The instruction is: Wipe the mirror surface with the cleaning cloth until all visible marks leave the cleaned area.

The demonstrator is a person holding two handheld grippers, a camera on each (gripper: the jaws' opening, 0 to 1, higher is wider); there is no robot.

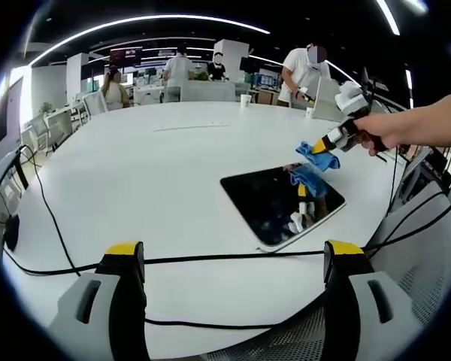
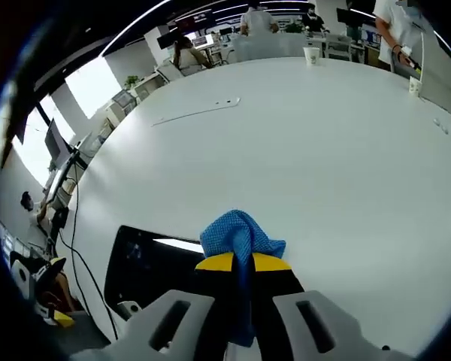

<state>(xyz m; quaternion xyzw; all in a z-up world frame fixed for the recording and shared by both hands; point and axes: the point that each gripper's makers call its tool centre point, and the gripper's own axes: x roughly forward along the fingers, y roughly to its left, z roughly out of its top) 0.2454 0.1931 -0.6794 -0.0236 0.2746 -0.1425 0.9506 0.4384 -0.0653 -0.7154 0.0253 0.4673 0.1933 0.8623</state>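
A dark rectangular mirror (image 1: 282,203) lies flat on the white table (image 1: 150,180). In the left gripper view my right gripper (image 1: 325,144), held by a hand, hangs just above the mirror's far right edge, shut on a blue cleaning cloth (image 1: 318,156); the cloth's reflection shows in the glass. My left gripper (image 1: 233,256) is open at the table's near edge, nothing between its yellow-tipped jaws. In the right gripper view my right gripper (image 2: 243,263) pinches the blue cloth (image 2: 239,235) over the mirror (image 2: 146,259), whose dark corner lies lower left.
A black cable (image 1: 210,259) runs across the near table edge, another (image 1: 49,214) curls at the left. A paper cup (image 2: 311,55) stands at the far side. Several people stand or sit at desks beyond the table. A long thin strip (image 2: 195,111) lies mid-table.
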